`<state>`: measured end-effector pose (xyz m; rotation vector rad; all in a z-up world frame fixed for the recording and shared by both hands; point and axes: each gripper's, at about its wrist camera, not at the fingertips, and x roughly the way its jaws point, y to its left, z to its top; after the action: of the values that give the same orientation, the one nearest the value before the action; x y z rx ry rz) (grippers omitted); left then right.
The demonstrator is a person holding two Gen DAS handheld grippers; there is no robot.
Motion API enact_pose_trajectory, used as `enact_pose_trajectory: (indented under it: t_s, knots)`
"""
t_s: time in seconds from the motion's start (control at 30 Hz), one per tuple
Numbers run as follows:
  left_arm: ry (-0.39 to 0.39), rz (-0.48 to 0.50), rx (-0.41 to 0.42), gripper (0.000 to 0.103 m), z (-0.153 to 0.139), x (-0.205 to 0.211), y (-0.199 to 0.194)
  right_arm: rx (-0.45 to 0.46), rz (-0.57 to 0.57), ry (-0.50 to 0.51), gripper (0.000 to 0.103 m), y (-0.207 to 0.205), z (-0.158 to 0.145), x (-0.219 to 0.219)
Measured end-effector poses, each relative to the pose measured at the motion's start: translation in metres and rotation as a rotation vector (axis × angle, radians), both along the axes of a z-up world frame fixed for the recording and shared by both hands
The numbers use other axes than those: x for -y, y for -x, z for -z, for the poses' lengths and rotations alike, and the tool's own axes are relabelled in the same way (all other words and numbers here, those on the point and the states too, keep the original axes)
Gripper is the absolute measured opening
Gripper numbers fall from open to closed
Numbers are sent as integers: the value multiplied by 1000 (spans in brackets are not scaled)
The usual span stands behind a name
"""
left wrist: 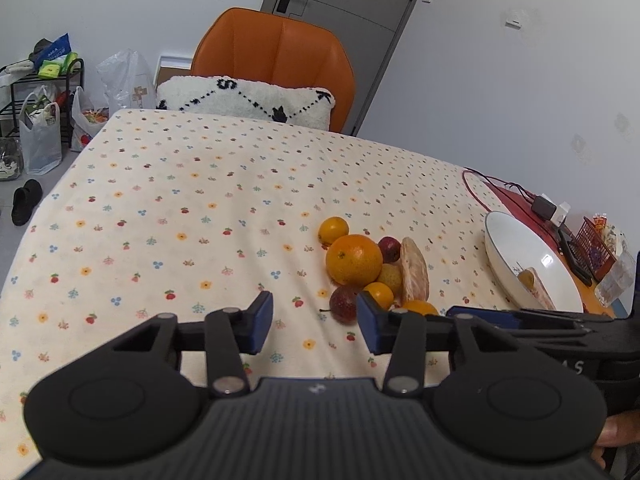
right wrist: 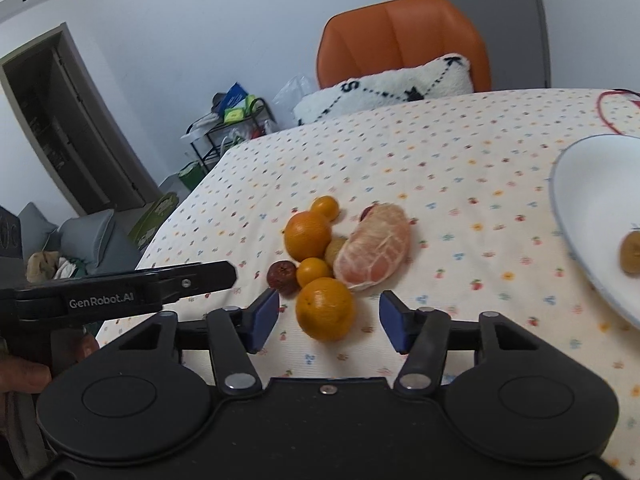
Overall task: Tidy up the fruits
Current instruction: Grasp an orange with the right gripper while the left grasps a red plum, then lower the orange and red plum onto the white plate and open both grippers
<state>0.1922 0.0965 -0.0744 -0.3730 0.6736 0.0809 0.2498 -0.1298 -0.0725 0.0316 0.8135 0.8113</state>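
I'm holding my left gripper (left wrist: 315, 326) low over the tablecloth (left wrist: 180, 208), jaws partly apart and gripping nothing; only bare cloth is lying between the blue pads (left wrist: 262, 322). A dark red fruit (left wrist: 345, 303) is sitting just ahead of the gap, toward the right pad, not touching it as far as I can tell. My right gripper (right wrist: 329, 322) is also partly apart and empty, with a mid-size orange (right wrist: 325, 314) sitting in front of the gap, between the pad tips but clear of both.

Beyond that orange the fruit pile is clustering: a small orange (right wrist: 314, 271), a reddish-brown fruit (right wrist: 282, 277) left of it, a big orange (right wrist: 308, 235) further out, a tiny orange (right wrist: 325, 208) behind that, and a peeled citrus piece (right wrist: 374, 254) lying just ahead and right. A yellowish fruit (right wrist: 335, 250) is wedging between the big orange and the peeled piece.

Well off to my right gripper's right a white plate (right wrist: 580, 184) is resting on the cloth, holding a yellowish-brown fruit (right wrist: 632, 254). From the left wrist view a peeled piece (left wrist: 542, 290) is also lying on the plate.

Far ahead, an orange chair (left wrist: 276, 50) with a white cushion (left wrist: 248, 98) is standing at the table's far edge.
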Motion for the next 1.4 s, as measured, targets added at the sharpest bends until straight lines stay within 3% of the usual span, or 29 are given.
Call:
enact_pose_trajectory:
  t_s: [0.13, 0.2, 0.83, 0.93, 1.4]
  knots:
    - [4, 4, -10, 43, 4, -2, -5, -18, -10, 15, 48, -6, 7, -9]
    - [5, 6, -13, 43, 4, -3, -7, -32, -17, 16, 36, -10, 12, -12]
    - [-2, 69, -58, 36, 17, 16, -37, -10, -9, -24, 34, -10, -3, 7]
    - [-8, 58, -47, 23, 19, 17, -38, -3, 4, -20, 34, -7, -4, 12]
    - [-47, 73, 13, 21, -10, 40, -24, 34, 60, -50, 34, -2, -14, 43]
